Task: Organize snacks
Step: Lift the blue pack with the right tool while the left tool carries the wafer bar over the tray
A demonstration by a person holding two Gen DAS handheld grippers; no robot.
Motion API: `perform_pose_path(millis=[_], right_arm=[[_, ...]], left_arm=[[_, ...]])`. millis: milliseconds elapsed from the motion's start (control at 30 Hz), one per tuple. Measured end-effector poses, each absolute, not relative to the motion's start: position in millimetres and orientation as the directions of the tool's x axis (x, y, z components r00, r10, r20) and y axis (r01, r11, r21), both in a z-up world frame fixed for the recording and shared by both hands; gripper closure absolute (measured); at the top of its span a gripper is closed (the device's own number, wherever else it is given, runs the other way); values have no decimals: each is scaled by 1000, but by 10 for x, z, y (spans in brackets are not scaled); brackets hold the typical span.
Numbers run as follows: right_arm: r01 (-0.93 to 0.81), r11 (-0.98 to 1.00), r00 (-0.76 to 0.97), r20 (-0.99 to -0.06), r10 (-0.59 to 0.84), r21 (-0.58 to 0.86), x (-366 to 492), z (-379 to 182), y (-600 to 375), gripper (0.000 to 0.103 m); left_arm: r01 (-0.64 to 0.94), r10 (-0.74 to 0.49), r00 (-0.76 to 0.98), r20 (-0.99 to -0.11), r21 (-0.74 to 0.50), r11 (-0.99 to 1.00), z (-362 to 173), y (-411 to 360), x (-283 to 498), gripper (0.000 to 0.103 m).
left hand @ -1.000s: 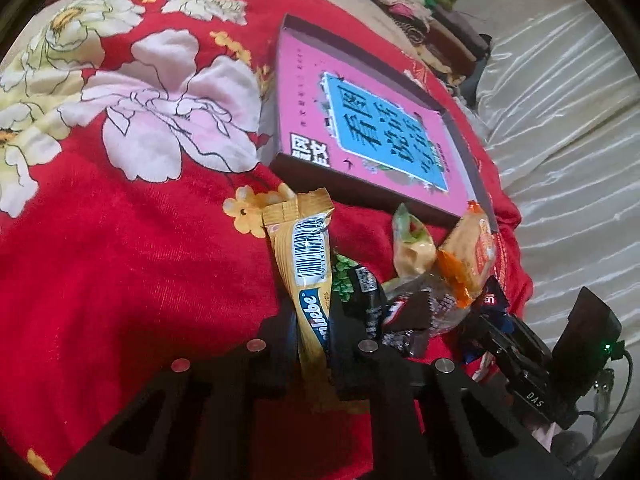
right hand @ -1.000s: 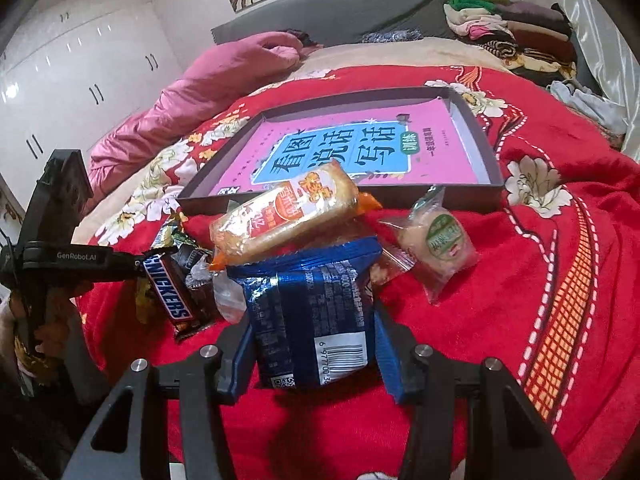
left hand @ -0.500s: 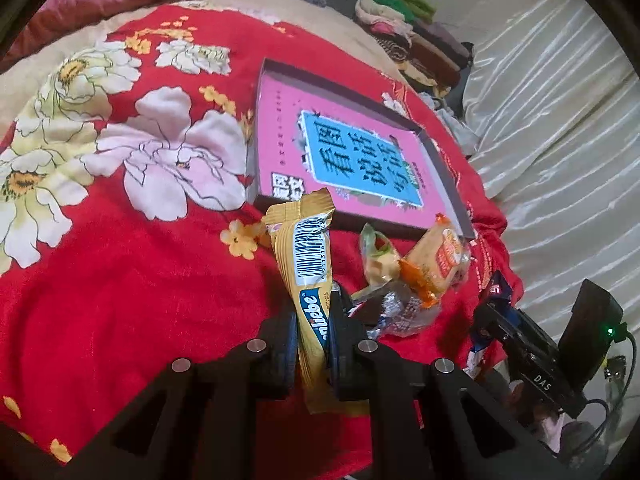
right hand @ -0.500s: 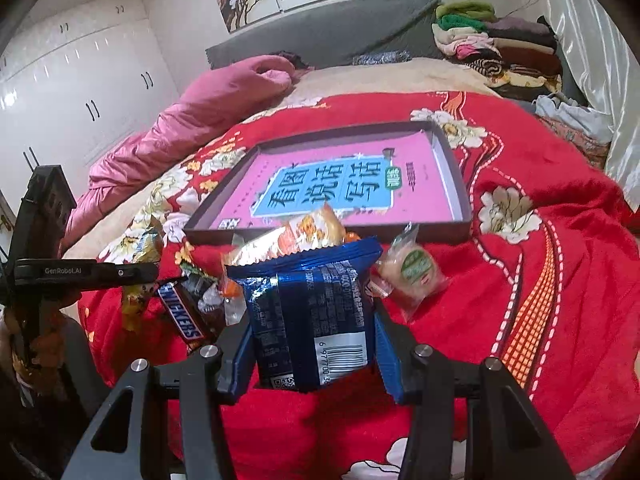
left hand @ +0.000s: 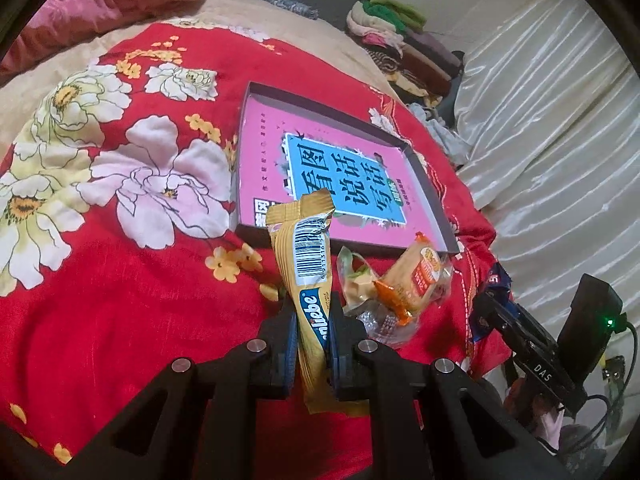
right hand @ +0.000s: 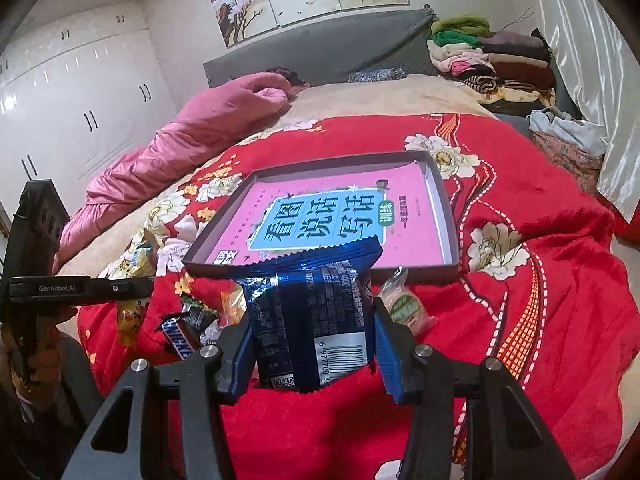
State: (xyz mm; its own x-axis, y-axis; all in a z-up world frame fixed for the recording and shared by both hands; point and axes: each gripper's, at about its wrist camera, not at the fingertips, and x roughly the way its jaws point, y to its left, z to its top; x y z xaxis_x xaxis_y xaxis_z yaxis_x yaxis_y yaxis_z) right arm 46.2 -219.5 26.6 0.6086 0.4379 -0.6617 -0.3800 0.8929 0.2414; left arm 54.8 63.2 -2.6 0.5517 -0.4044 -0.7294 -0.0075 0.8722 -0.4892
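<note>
Since a second earlier you had lifted both grippers off the bed (right hand: 560,280), and the tray (right hand: 446,216) had dropped lower and smaller in each view while the loose pile of snacks (left hand: 404,288) stayed on the red cover.

To do this carry well, you needed to bring both packets over the near rim before lowering, and set them flat and well apart inside the tray, not on its edge.

Your right gripper (right hand: 316,344) was clamped on the blue packet (right hand: 312,316), jaws pressing its two sides about halfway up, the top flap standing free above them, in front of the tray's near wall.

Your left gripper (left hand: 314,344) had its jaws nearly together on the yellow bar (left hand: 308,264), pinched low, so most of it stuck up towards the tray's near corner.
</note>
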Motion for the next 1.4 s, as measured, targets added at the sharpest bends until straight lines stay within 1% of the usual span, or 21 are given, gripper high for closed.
perform_pose_path(millis=[200, 1233, 1400], right_arm=[[-371, 900, 623, -657, 425, 230, 524, 309, -2203, 51], [-308, 929, 697, -615, 368, 208, 915, 560, -2343, 51], [-303, 932, 706, -611, 359, 197, 975, 595, -2324, 51]], left_arm=[[-1, -381, 571, -727, -465, 885, 62, 597, 587, 90], [31, -383, 620, -684, -467, 884, 287, 392, 1125, 90], [26, -378, 617, -691, -462, 886, 262, 403, 1199, 90]])
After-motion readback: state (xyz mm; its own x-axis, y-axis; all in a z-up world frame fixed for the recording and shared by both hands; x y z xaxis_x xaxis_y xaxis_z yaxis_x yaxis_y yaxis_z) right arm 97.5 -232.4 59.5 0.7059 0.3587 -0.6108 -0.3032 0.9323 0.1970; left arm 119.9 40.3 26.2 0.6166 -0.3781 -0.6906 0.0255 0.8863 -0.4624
